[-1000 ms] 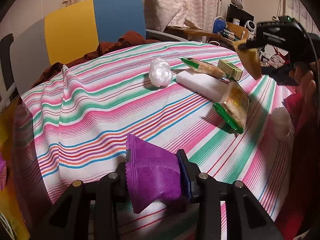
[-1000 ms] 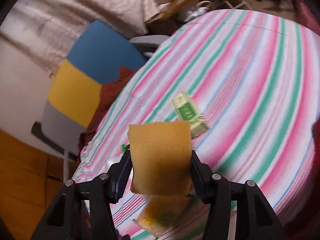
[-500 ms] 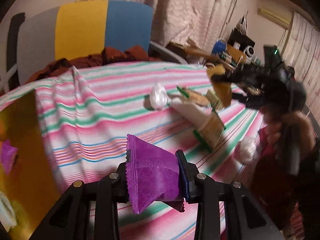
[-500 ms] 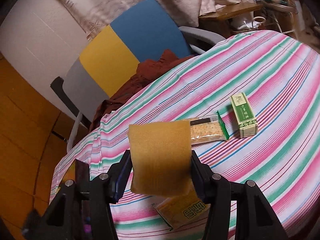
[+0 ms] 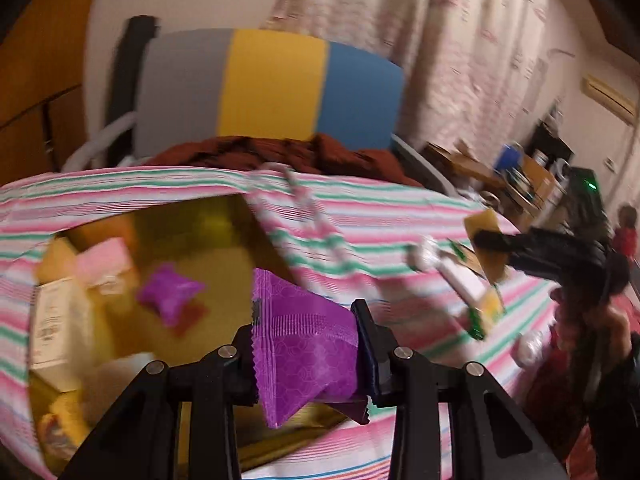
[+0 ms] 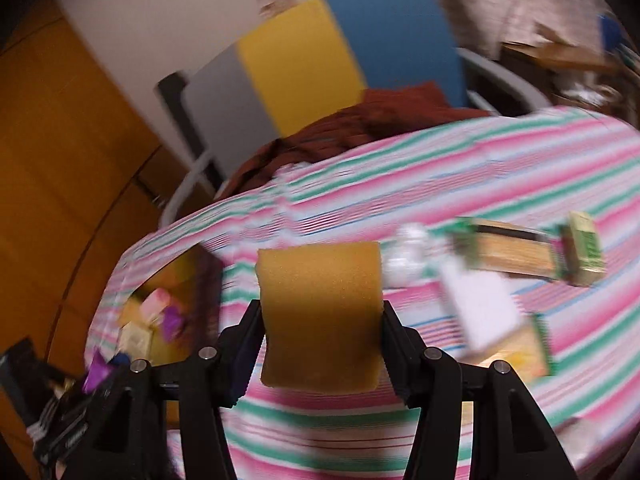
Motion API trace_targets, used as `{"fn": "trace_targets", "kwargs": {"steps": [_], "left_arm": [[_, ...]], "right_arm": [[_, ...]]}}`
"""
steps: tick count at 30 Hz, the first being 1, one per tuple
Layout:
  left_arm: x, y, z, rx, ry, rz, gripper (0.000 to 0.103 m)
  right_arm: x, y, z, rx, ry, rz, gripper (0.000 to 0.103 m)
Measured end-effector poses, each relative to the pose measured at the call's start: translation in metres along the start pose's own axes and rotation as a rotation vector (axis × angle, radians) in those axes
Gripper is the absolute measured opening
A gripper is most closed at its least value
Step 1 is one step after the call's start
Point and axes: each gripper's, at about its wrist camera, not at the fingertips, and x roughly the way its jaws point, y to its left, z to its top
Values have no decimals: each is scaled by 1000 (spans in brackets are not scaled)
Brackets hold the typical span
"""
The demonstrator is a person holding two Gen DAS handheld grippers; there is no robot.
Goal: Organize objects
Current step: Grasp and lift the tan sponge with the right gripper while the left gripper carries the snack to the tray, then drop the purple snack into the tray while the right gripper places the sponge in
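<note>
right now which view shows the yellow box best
The left wrist view: the yellow box fills the lower left, open, with its contents visible though blurred. The right wrist view shows it only small, at the far left.

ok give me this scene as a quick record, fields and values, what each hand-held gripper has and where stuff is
left hand-held gripper: shut on purple packet
right hand-held gripper: shut on yellow sponge
yellow box: open, on striped tablecloth, already holds several items
left on cloth: snack packets, small green box, white items
image quality: motion blurred
</note>
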Motion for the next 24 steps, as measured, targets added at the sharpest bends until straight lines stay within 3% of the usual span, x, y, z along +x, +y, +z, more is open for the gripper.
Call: {"fn": "trace_targets", "kwargs": {"steps": [7,11,12,13,15,19,24], "left_arm": [[-9,74,17,-93,-22,178,37],[-6,108,25,-137,-28,235,49],[-5,115,27,-148,-26,245,50],[-5,121,28,-156,-20,257,52],[-6,128,28,-164,-9,267,65],[-17,132,16,-173,-11,271,65],[-27,126,-1,-196,-9,299,65]], "right_arm": [[51,98,-10,-140,119,122,56],[78,146,-13,-187,155,124,58],[81,155,-12,-193,154,127,61],[85,165,-10,-198,147,125,78],[90,177,-5,-207,113,105,103],[90,190,-4,-219,92,101,102],[88,192,-26,-266,116,61,103]]}}
